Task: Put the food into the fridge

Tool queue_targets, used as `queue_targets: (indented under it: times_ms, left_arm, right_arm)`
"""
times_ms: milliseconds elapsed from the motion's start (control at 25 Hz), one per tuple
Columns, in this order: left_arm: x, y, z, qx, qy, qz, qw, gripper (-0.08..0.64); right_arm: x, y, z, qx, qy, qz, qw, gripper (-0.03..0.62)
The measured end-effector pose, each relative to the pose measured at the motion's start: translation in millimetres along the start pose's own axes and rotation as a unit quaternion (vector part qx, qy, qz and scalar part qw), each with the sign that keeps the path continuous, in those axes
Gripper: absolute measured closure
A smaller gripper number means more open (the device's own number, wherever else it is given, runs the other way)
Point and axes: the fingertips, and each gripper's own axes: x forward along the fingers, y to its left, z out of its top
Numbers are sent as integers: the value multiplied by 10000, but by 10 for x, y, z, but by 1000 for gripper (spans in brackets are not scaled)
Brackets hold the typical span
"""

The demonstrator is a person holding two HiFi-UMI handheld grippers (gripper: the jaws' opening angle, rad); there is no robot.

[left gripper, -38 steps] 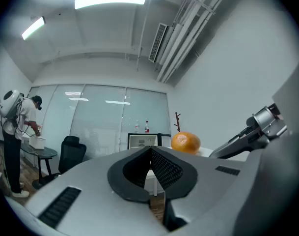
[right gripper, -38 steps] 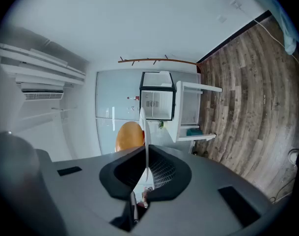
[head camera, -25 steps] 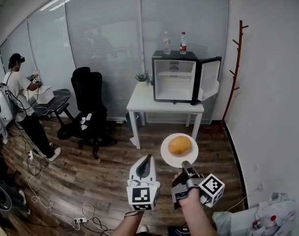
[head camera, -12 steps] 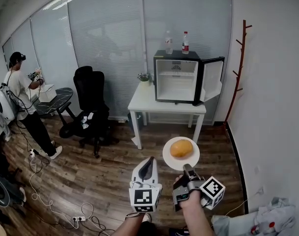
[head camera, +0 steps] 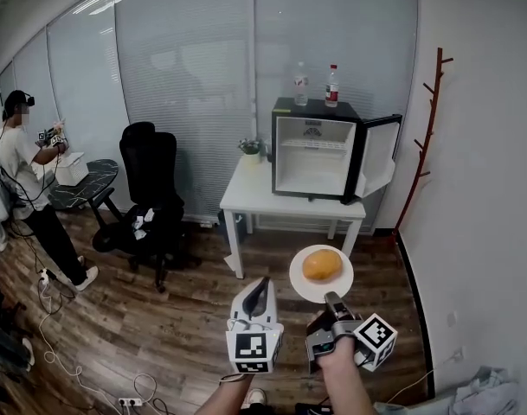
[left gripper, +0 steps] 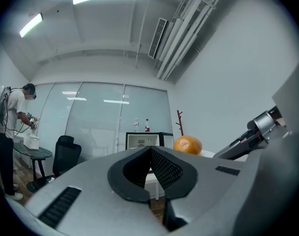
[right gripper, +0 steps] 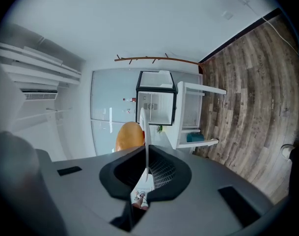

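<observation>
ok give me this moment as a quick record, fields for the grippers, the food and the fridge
right gripper: shut on the rim of the white plate
left gripper: shut, holding nothing
food: round, orange, lying on the plate
fridge: on the white table, door open, not yet reached
on top of fridge: two bottles

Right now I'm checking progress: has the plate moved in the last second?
Yes, slightly: the plate, carried by the right gripper, has come nearer the open fridge on the white table.
</observation>
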Motion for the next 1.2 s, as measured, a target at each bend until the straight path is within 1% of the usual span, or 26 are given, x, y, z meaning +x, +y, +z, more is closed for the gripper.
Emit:
queue_targets:
  times_ms: [160,320,600,920,1080,1200]
  left_arm:
    - [382,308,-1,-19,-14,-48,10000,534]
    - [736,607,-52,-35,-9,-80,10000,534]
    - [1226,1023,-162,-120,-11,-137,9998,534]
    - [1670,1195,-313,-143,46,-251,9996,534]
    - [1998,1206,-434,-106,58,-278,9995,534]
    - [2338,1220,-519,-101,90,-225,9997,534]
  right_arm:
    - [498,107,-39,-1,-60,68,10000,557]
    - [949,136,-101,3,-77,43,10000,557]
    - [1557,177,-111,-77,-210,-14,9997,557]
    - [2012,144,3,-82,-279,-85,9995,557]
    - [2334,76,182,-27,-247,-72,9997,557]
    - [2623,47,371,2,-205,-53,9998,557]
